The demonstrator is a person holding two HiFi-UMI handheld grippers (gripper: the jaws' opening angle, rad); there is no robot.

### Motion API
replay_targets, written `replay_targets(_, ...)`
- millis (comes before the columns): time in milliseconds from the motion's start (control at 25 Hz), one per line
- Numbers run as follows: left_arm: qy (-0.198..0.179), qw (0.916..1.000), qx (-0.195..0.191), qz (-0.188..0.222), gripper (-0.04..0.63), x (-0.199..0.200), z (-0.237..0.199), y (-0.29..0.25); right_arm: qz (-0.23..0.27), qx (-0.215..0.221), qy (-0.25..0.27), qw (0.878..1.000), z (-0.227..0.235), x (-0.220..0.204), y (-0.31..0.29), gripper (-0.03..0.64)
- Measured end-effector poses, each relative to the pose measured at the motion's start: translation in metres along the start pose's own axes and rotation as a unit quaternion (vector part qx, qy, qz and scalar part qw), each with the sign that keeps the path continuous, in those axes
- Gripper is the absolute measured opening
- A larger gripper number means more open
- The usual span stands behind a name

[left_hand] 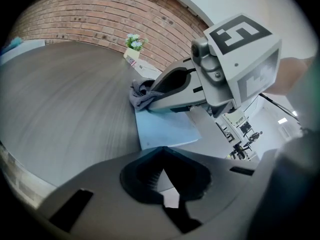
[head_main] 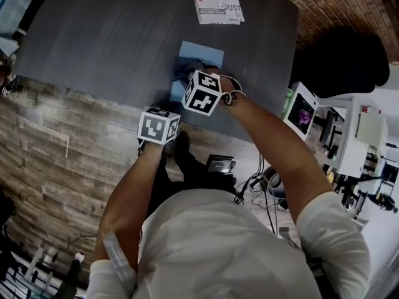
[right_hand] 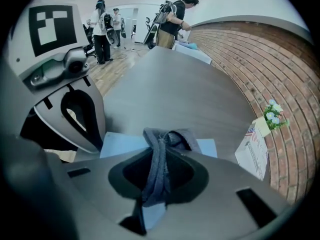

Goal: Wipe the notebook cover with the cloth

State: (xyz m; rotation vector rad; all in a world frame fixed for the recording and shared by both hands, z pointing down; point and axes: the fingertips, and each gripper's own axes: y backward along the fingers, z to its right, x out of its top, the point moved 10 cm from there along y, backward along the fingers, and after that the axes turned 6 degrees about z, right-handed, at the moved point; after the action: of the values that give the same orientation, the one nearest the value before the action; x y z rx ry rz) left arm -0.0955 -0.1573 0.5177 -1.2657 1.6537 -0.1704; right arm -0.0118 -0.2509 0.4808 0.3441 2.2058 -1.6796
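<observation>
Notebook (head_main: 202, 50) flat on table (head_main: 93, 42), nothing pinning it. My right gripper (right_hand: 157, 171) clamped on cloth (right_hand: 162, 141), cloth on cover. My left gripper (left_hand: 165, 176) closed, empty, off book. Risk: stroke drags notebook; bunched cloth wipes poorly.

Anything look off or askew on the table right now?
Nothing stands out. The light blue notebook lies flat on the dark grey table; the right gripper pinches the bunched grey-blue cloth over it.
</observation>
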Motion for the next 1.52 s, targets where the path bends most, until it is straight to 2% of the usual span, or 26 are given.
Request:
replay_targets(440, -0.007, 1.0, 0.006, 0.003, 0.008, -0.001, 0.002, 0.0, 0.006, 0.016, -0.002, 1.0, -0.018, 0.0, 0.005, 0.067)
replay_targets(1080, -0.038, 0.9992, 0.016, 0.004, 0.012, -0.001, 0.009, -0.001, 0.019, 0.038, -0.027, 0.999, -0.039, -0.001, 0.013, 0.067)
replay_targets(1200, -0.04, 0.9992, 0.002, -0.003, 0.083, -0.002, 0.014, -0.001, 0.02, 0.047, -0.028, 0.998, -0.04, -0.002, 0.015, 0.067)
replay_targets(1320, -0.039, 0.9992, -0.008, -0.006, 0.084, -0.004, 0.014, 0.004, 0.019, 0.054, -0.023, 0.998, -0.04, -0.001, 0.015, 0.067)
replay_targets(1520, -0.032, 0.9995, -0.001, 0.001, 0.084, -0.011, 0.007, 0.018, 0.014, 0.061, -0.019, 0.998, -0.044, 0.0, 0.017, 0.067)
